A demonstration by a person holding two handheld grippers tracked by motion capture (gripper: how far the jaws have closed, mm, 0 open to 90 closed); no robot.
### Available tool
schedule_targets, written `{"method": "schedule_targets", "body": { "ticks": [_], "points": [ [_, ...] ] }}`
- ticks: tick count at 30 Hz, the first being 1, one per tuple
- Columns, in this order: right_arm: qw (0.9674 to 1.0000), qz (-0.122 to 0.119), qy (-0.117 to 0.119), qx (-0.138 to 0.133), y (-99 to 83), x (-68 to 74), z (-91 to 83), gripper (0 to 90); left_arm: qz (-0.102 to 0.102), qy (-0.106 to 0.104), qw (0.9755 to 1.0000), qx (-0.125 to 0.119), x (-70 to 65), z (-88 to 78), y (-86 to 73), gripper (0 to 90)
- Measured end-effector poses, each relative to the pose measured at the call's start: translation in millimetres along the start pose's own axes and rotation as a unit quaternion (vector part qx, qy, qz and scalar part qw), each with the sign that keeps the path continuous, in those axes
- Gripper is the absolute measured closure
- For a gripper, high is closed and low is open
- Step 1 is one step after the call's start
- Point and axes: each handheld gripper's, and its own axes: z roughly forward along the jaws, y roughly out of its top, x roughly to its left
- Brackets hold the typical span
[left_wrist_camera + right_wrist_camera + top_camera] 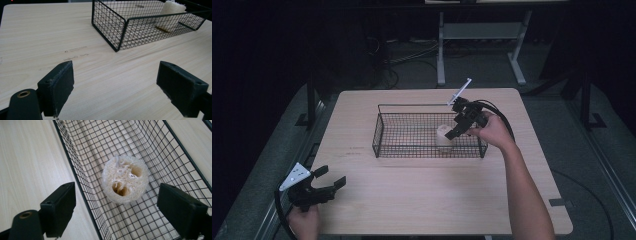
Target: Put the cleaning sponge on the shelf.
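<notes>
Up close, the right gripper [458, 126] has its fingers [60, 207] spread wide apart, empty, hovering above the loofah [125, 179] in the basket [82, 190]. Between those fingers and a little beyond them, the loofah stands on end on the mesh floor, its long axis upright and its holed cut face turned up toward the fingers. One finger hangs outside the basket's near long wall, over bare tabletop [30, 165]; the other hangs inside, over the mesh. Open room shows around the loofah on every side: it stands clear of both long walls, and the basket floor runs on bare beyond it. Seen from above, the loofah [444, 136] sits toward the right end of the basket [384, 125], close to its front wall, and the right hand [489, 131] reaches in from that end.

Well apart, at the near left corner of the tabletop [412, 195], the left gripper [328, 181] also has its fingers [58, 85] wide apart with nothing between them. Ahead of these fingers lies a broad bare stretch of wood, then the basket's corner [117, 37], with the loofah [170, 15] upright at the far end inside. The left hand [304, 220] is at the tabletop's front edge.
</notes>
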Motion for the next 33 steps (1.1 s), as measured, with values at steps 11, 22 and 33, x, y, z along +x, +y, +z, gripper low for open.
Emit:
{"method": "schedule_targets", "body": {
  "ticks": [11, 22, 33],
  "points": [
    [1.0, -0.002, 0.001, -0.002, -1.0, 6.0, -8.0, 15.0, 0.0, 0.002, 1.0, -0.002, 0.8, -1.5, -0.1, 13.8],
    [0.9999, -0.014, -0.001, -0.004, -4.2, 15.2, -18.3, 15.0, 0.003, 0.003, 1.0, -0.001, 0.7, -1.7, 0.4, 13.8],
    [0.9999, -0.013, 0.002, -0.004, -11.9, 21.4, -16.5, 14.4, 0.001, 0.004, 1.0, -0.003, 2.1, -3.1, 0.0, 13.8]
  ]
}}
